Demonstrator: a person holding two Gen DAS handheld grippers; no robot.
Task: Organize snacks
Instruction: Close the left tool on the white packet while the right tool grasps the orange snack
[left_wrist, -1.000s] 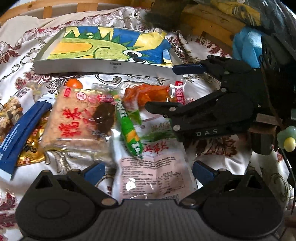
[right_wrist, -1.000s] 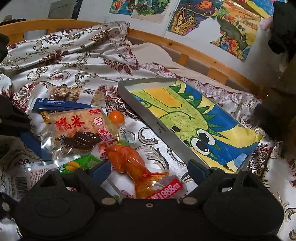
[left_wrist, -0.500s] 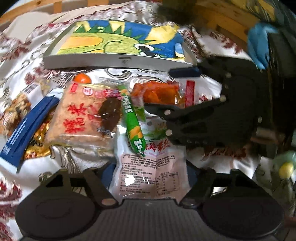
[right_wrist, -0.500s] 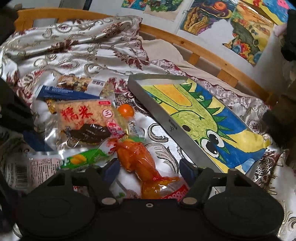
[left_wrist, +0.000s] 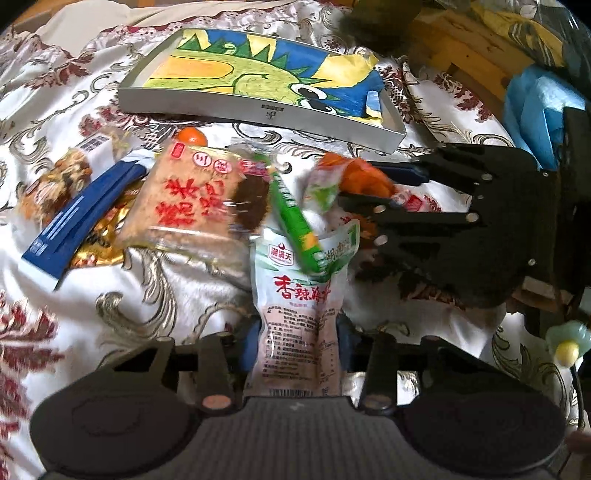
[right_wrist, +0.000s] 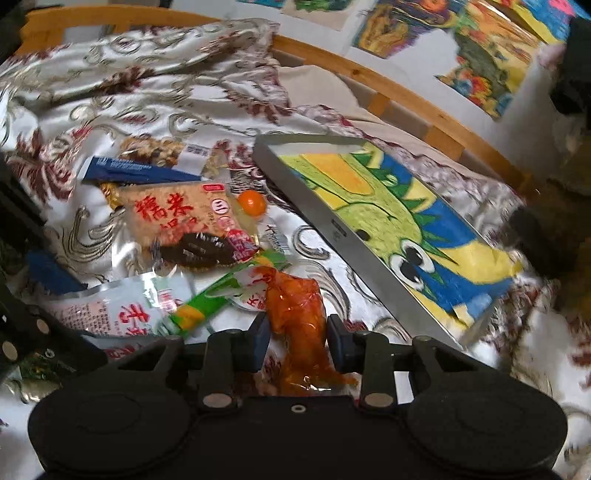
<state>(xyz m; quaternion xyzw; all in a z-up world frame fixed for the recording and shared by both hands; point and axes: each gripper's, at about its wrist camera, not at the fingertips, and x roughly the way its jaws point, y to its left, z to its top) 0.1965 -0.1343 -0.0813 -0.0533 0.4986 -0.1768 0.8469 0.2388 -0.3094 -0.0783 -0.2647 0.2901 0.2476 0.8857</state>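
Observation:
My left gripper (left_wrist: 297, 343) is closing its jaws on a pale pouch with red characters (left_wrist: 301, 306), and the pads pinch its lower end. A green sausage stick (left_wrist: 291, 214) lies across the pouch's top. My right gripper (right_wrist: 297, 334) is closing too, its blue pads pressed on both sides of an orange snack packet (right_wrist: 299, 314). The left wrist view shows that gripper (left_wrist: 369, 188) at the right, around the orange packet (left_wrist: 364, 177). The grey tray (left_wrist: 258, 110) with a dinosaur drawing inside lies beyond the snacks; its near rim (right_wrist: 332, 229) runs diagonally.
A rice-cake packet (left_wrist: 184, 199), a small orange ball (left_wrist: 190, 137), a blue packet (left_wrist: 81, 214), a gold wrapper (left_wrist: 103, 240) and a nut bag (left_wrist: 62, 177) lie left of the pouch on the patterned satin cloth (left_wrist: 166, 295). A wooden rail (right_wrist: 406, 96) curves behind.
Both grippers went from wide open to closed around their packets. The pouch is now pinched narrow and has shifted under the green stick. The orange packet's end is raised.

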